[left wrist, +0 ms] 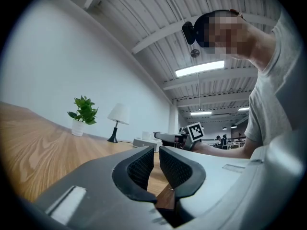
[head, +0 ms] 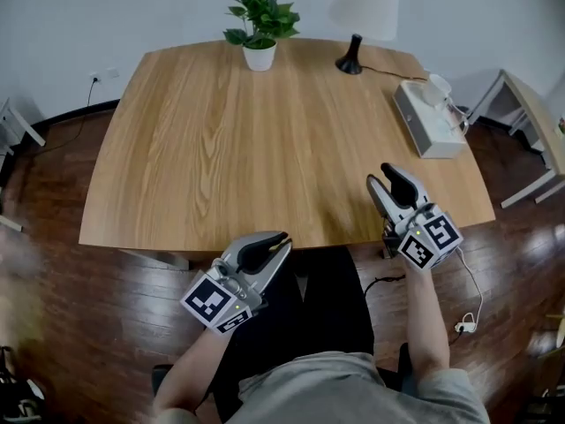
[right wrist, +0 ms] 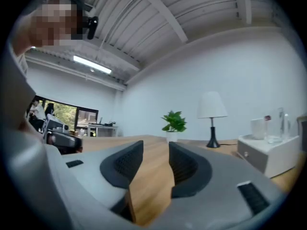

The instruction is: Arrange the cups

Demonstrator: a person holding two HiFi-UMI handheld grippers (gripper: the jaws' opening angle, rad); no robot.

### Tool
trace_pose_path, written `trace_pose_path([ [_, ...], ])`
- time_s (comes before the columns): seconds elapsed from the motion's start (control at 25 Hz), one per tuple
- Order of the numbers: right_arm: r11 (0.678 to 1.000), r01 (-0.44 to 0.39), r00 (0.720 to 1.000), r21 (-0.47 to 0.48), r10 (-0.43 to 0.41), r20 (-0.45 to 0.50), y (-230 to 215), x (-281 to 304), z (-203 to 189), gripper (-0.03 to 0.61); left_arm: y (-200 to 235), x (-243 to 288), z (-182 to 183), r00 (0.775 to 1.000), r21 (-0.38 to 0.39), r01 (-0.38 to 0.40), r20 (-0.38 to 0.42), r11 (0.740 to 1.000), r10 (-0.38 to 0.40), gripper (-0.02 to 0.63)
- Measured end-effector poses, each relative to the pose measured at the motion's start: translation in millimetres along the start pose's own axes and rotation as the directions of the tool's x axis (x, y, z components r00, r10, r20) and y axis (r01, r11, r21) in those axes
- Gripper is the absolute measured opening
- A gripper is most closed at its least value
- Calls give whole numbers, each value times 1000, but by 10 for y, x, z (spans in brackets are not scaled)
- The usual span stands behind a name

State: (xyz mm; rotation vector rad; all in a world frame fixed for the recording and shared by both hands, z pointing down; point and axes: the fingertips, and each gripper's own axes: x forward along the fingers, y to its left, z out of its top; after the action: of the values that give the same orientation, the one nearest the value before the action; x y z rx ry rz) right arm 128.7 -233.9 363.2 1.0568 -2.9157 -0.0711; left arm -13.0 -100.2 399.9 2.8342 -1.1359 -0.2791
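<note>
No cup shows in any view. My left gripper (head: 275, 241) hovers at the near edge of the wooden table (head: 221, 148), in front of the person's lap. Its jaws stand only a narrow gap apart, with nothing between them (left wrist: 156, 163). My right gripper (head: 387, 177) is over the table's near right part and points toward the far side. Its jaws are open and empty, and bare wood shows through the gap (right wrist: 156, 158). Each gripper appears in the other's view: the right gripper (left wrist: 184, 137) and the left gripper (right wrist: 62, 140).
A potted plant (head: 260, 26) and a white table lamp (head: 362, 16) stand at the far edge. A white box-shaped device (head: 430, 119) sits at the right edge. A cable and plug (head: 466, 325) lie on the dark wooden floor.
</note>
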Motion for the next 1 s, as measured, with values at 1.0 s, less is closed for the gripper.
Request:
trace_pose_path([
  [1.0, 929, -361, 933, -88, 360, -26, 1490, 246, -376, 161, 176, -47, 101, 1000, -55, 6, 14, 998, -5, 87],
])
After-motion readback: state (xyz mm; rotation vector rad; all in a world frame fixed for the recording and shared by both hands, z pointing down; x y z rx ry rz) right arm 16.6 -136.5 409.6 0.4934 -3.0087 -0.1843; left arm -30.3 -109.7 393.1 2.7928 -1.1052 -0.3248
